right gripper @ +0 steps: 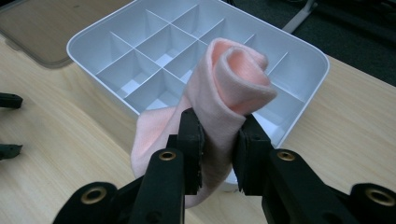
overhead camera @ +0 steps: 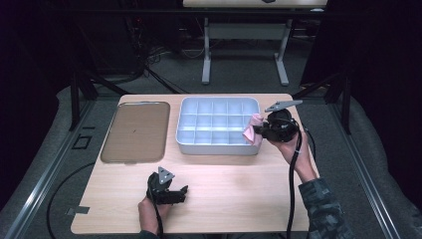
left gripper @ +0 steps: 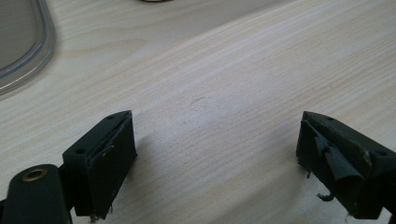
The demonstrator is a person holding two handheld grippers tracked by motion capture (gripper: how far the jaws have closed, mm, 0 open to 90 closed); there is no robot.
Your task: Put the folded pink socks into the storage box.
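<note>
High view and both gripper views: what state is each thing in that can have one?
Pink rolled cloth: rolled, clamped, lifted at the organizer's right edge.
Right gripper: shut on the cloth.
Left gripper: open, nothing between its jaws, low over the table.
White compartment organizer: uncovered, the cells that show are empty.
Clear lid: off, flat on the table left of the organizer.
</note>
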